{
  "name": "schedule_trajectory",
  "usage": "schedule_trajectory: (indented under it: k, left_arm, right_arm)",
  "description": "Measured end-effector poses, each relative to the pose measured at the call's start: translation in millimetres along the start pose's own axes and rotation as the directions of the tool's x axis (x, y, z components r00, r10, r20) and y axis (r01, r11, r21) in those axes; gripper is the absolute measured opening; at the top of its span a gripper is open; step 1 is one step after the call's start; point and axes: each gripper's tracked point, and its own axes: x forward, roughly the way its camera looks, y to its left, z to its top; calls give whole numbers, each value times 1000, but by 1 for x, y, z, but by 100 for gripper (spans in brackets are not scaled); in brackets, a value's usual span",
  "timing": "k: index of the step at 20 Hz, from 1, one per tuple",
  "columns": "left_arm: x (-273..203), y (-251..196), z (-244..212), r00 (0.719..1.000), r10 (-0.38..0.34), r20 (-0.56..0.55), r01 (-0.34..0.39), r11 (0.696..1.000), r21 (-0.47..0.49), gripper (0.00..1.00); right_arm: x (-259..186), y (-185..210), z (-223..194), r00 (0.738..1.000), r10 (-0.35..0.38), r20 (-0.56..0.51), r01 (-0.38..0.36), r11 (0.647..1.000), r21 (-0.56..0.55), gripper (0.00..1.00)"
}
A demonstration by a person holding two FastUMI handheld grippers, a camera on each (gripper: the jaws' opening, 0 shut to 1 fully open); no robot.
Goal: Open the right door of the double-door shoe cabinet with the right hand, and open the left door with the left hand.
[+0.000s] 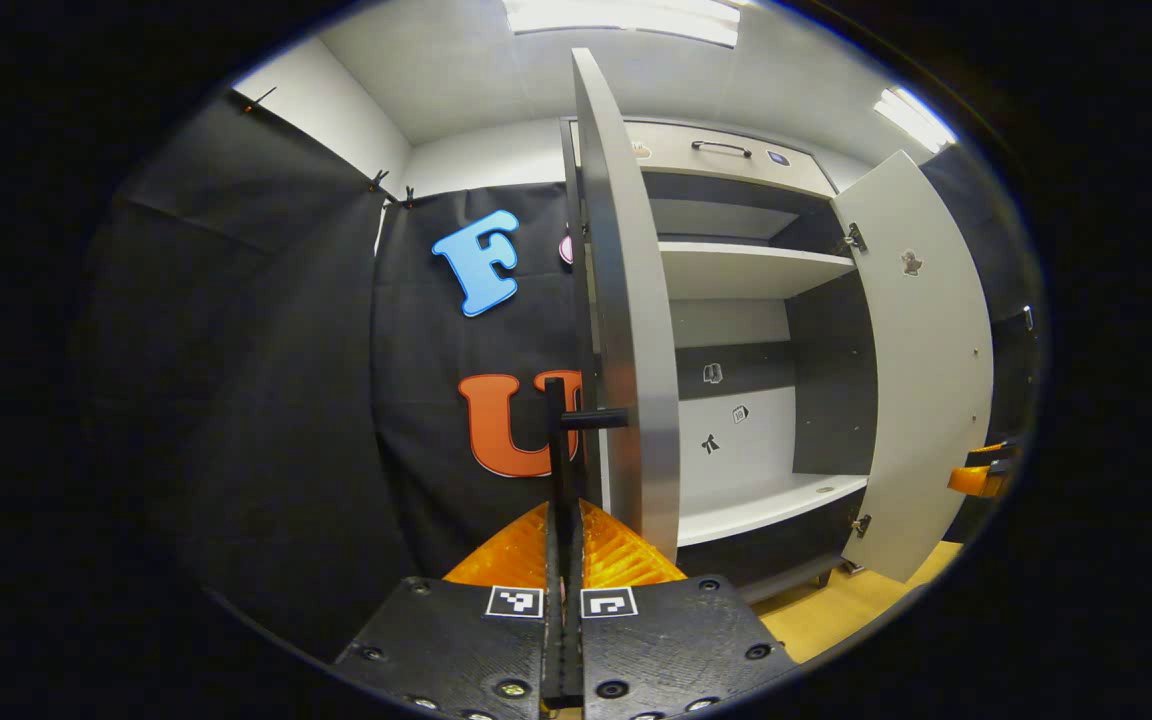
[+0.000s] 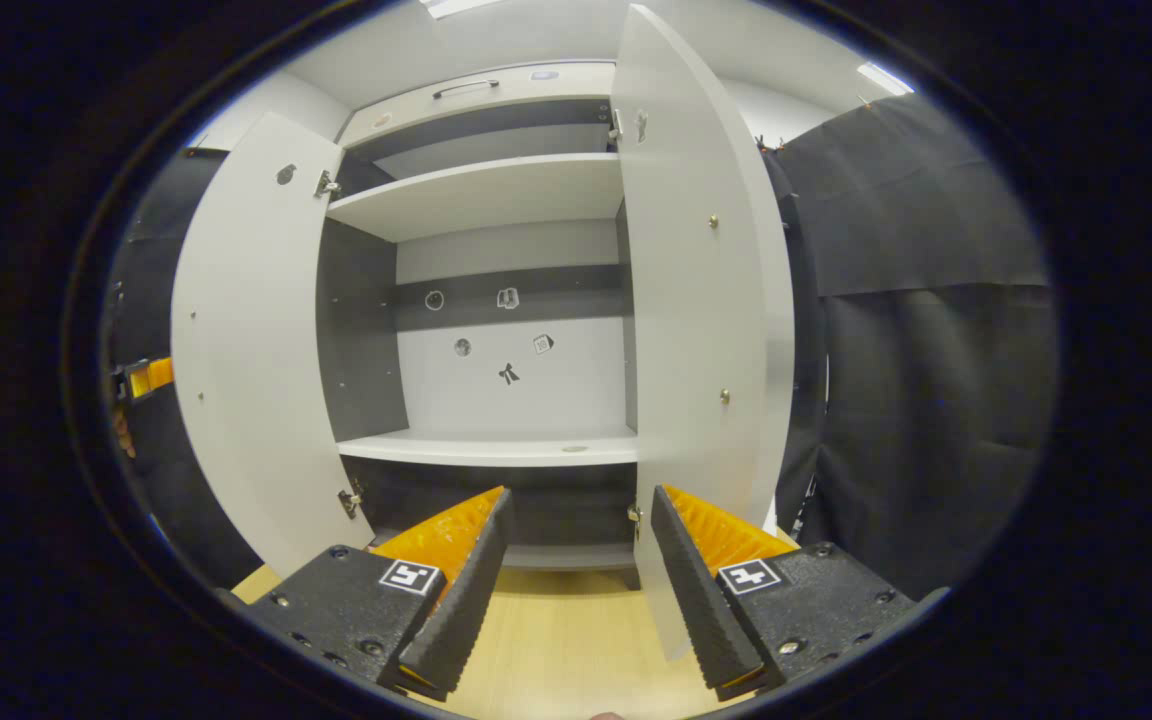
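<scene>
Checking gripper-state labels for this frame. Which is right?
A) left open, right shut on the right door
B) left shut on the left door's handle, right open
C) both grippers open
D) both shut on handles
B: the left gripper has its fingers closed on the black handle of the left door, while the right gripper stands spread, nothing between its fingers.

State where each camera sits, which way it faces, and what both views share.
Left gripper view: rides the left tongs, shut on the left door's handle, facing the door edge-on.
Right gripper view: rides the open right tongs, facing the cabinet interior by the right door.
Shared: both open doors and the lower shelf.
</scene>
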Motion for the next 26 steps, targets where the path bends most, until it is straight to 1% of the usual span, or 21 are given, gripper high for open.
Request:
schedule_trajectory:
  k: [1, 3, 4, 5, 6, 7, 8, 10, 11, 12, 13, 14, 15, 16, 17, 18, 19, 20, 21, 23, 26]
  left_arm:
    - [-13, -3, -1, 1000, 12, 1, -12, 1000, -25, 0]
    - [-37, -65, -6, 994, -108, 4, 107, 985, -136, 0]
    - [-40, -89, -8, 990, -143, 8, 142, 975, -172, 9]
    - [-37, -110, -13, 984, -175, 9, 174, 966, -193, 0]
    - [-32, -128, -24, 982, -190, -14, 183, 962, -203, 10]
    - [-22, -142, -33, 981, -193, -34, 182, 961, -209, 10]
    - [-13, -153, -43, 979, -197, -49, 182, 960, -211, 0]
    - [-1, -180, -59, 968, -245, -56, 227, 947, -228, 0]
    - [4, -186, -66, 968, -245, -63, 224, 946, -234, 2]
    - [5, -184, -75, 973, -215, -81, 192, 956, -221, 8]
    - [10, -181, -81, 979, -184, -91, 164, 967, -196, 18]
    - [10, -178, -84, 982, -164, -95, 146, 974, -172, 25]
    - [9, -179, -81, 984, -161, -82, 147, 976, -159, 36]
    - [9, -181, -76, 984, -168, -59, 158, 976, -153, 42]
    - [8, -183, -70, 985, -167, -35, 161, 976, -144, 60]
    - [6, -180, -66, 989, -146, -16, 142, 981, -133, 70]
    - [4, -180, -61, 991, -137, -5, 135, 983, -125, 95]
    - [2, -183, -60, 989, -149, -3, 147, 982, -122, 97]
    - [2, -185, -60, 987, -159, -4, 158, 979, -129, 95]
    - [0, -188, -61, 984, -179, -11, 176, 974, -140, 95]
    - [-2, -188, -64, 984, -179, -21, 174, 973, -149, 95]
  right_arm:
    - [0, -1, 0, 1000, 1, 2, -1, 1000, 9, 87]
    - [1, 1, 4, 1000, 12, 22, -13, 999, 31, 87]
    - [3, 2, 5, 1000, 13, 27, -14, 999, 33, 87]
    - [3, 4, 2, 1000, 15, 18, -15, 1000, 24, 85]
    - [3, 7, 1, 1000, 17, 12, -17, 1000, 18, 87]
    - [0, 13, 3, 999, 32, 20, -32, 999, 15, 87]
    - [-4, 18, 7, 998, 44, 34, -45, 999, 13, 87]
    - [-13, 20, 14, 997, 48, 67, -49, 999, 3, 87]
    - [-18, 21, 16, 996, 47, 81, -47, 999, 0, 87]
    - [-22, 23, 17, 995, 46, 89, -46, 999, -2, 87]
    - [-25, 22, 18, 995, 40, 96, -40, 999, -3, 87]
    - [-28, 21, 18, 994, 36, 101, -35, 999, -7, 87]
    - [-30, 21, 18, 994, 34, 104, -33, 999, -14, 87]
    - [-32, 21, 18, 994, 31, 105, -29, 999, -21, 87]
    - [-34, 19, 16, 994, 28, 106, -25, 999, -25, 85]
    - [-35, 19, 16, 994, 27, 105, -25, 999, -24, 87]
    - [-37, 19, 15, 994, 27, 103, -26, 1000, -18, 87]
    - [-37, 20, 14, 994, 29, 101, -28, 1000, -11, 87]
    - [-38, 21, 13, 995, 30, 100, -30, 1000, -5, 87]
    - [-38, 21, 12, 995, 29, 99, -29, 1000, -1, 87]
    - [-39, 19, 12, 995, 18, 101, -18, 1000, -1, 87]
